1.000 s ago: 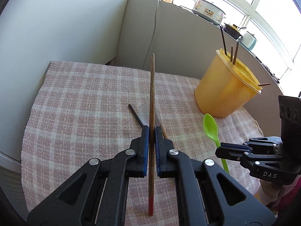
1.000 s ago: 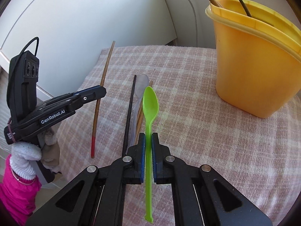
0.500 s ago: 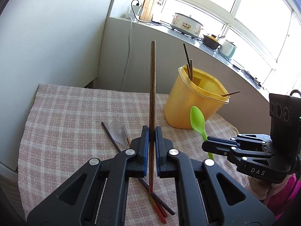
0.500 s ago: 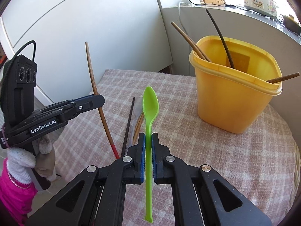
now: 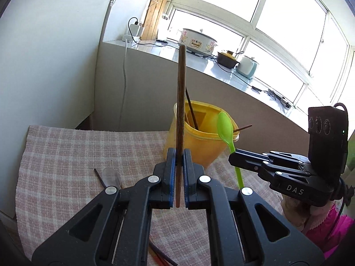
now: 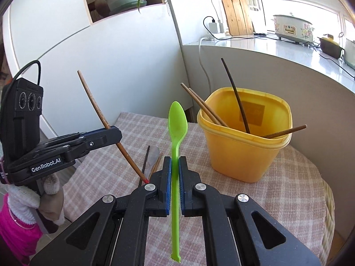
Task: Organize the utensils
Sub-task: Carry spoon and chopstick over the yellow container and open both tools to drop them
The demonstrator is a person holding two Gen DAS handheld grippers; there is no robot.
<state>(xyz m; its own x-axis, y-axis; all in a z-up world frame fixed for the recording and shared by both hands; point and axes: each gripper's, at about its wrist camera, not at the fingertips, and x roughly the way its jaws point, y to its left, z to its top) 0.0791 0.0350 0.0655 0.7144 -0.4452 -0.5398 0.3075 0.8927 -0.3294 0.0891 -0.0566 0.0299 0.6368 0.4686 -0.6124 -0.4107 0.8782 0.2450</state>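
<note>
My left gripper [image 5: 179, 153] is shut on a brown chopstick [image 5: 180, 102] with a red tip, held upright above the table; both also show in the right wrist view, gripper [image 6: 115, 133] and chopstick [image 6: 97, 113]. My right gripper [image 6: 174, 161] is shut on a green plastic spoon [image 6: 177, 122], bowl forward, also seen in the left wrist view [image 5: 225, 128]. The yellow tub [image 6: 244, 153] stands ahead and right, holding several chopsticks. It shows behind the chopstick in the left wrist view [image 5: 199, 148].
A checked cloth [image 6: 277, 188] covers the round table. A clear spoon [image 5: 111, 176], a dark chopstick [image 6: 145, 161] and brown chopsticks [image 6: 156, 165] lie on it. White wall panels stand left and behind. Pots sit on the window ledge [image 5: 221, 71].
Both grippers have risen and tilted up with their utensils. The yellow tub has shifted toward the middle of both views, and the left gripper now faces it.
</note>
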